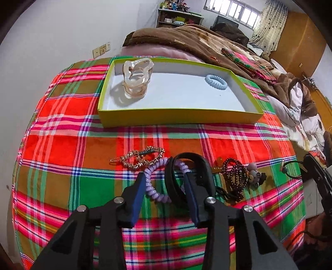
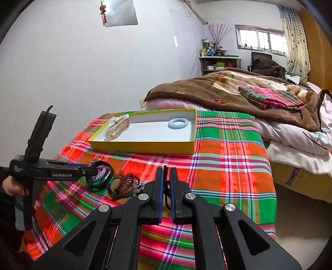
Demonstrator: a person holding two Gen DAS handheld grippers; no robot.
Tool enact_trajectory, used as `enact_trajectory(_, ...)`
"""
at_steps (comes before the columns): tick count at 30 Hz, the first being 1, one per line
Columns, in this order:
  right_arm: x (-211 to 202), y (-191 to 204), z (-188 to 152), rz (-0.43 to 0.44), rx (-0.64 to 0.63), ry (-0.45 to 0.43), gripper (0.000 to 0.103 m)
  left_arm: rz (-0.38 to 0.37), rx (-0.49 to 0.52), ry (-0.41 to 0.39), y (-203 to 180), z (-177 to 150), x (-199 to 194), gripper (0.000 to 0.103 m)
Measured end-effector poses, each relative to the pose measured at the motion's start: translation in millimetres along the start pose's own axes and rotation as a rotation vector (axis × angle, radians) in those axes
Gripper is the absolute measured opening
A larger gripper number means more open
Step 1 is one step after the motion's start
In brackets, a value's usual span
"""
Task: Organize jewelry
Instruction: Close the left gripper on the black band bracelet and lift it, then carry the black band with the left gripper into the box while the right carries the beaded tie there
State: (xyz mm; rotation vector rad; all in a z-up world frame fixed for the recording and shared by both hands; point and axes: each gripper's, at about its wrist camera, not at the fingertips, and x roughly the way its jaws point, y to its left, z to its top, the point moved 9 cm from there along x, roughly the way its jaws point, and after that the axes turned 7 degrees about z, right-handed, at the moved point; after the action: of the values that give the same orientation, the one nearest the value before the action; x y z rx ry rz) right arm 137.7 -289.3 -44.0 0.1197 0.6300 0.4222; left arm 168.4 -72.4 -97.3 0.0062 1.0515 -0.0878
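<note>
The left gripper's (image 1: 165, 176) right finger (image 1: 192, 187) covers part of the black bangle (image 1: 186, 157) and the lilac coil hair tie (image 1: 154, 176); whether the pads press either is unclear; the black cord (image 2: 166, 182) in the right gripper (image 2: 166, 176) disappears below between its pads; the shelf clutter (image 1: 176, 8) is too small to identify.

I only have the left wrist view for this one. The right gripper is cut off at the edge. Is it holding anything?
Observer: Yes. The right gripper is shut on a thin black cord.
Operator: Is it at the box yet?
Observer: No. Its tips point at the plaid cloth, on the near side of the yellow box.
Operator: What is behind the left gripper?
Observer: A hand grips the handle of the left gripper, at the left edge of the right wrist view.
</note>
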Motion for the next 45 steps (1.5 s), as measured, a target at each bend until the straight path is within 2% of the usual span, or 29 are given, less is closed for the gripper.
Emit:
enact_trajectory(2,0.6,-0.4,-0.4,0.001,0.001,0.001,0.006,-0.007,0.006,-0.003,-1.5,0.5,-1.2,0.026)
enact_trajectory(4,0.5,-0.7,-1.0,0.001,0.003,0.001,0.006,-0.029,0.004,-0.001,-4.1,1.0,-0.7,0.02)
enact_trajectory(10,0.8,-1.8,-1.4,-0.001,0.009,0.001,0.006,-0.036,0.012,-0.007,-6.3,2.4,-2.0,0.013)
enact_trajectory(24,-0.4,4.4,8.6,-0.005,-0.01,-0.01,0.006,-0.065,0.007,-0.049,-3.4,14.9,-21.5,0.012)
enact_trajectory(30,0.2,7.7,24.0,-0.006,-0.028,-0.022,0.006,-0.082,0.01,-0.065,-3.6,25.8,-30.1,0.012)
enact_trajectory(38,8.8,7.0,52.1,-0.004,-0.04,-0.037,0.006,-0.098,0.021,-0.107,-3.8,57.9,-39.2,0.012)
enact_trajectory(45,36.4,2.2,72.5,-0.004,-0.051,-0.01,0.006,-0.107,0.027,-0.118,-6.0,88.6,-31.7,0.012)
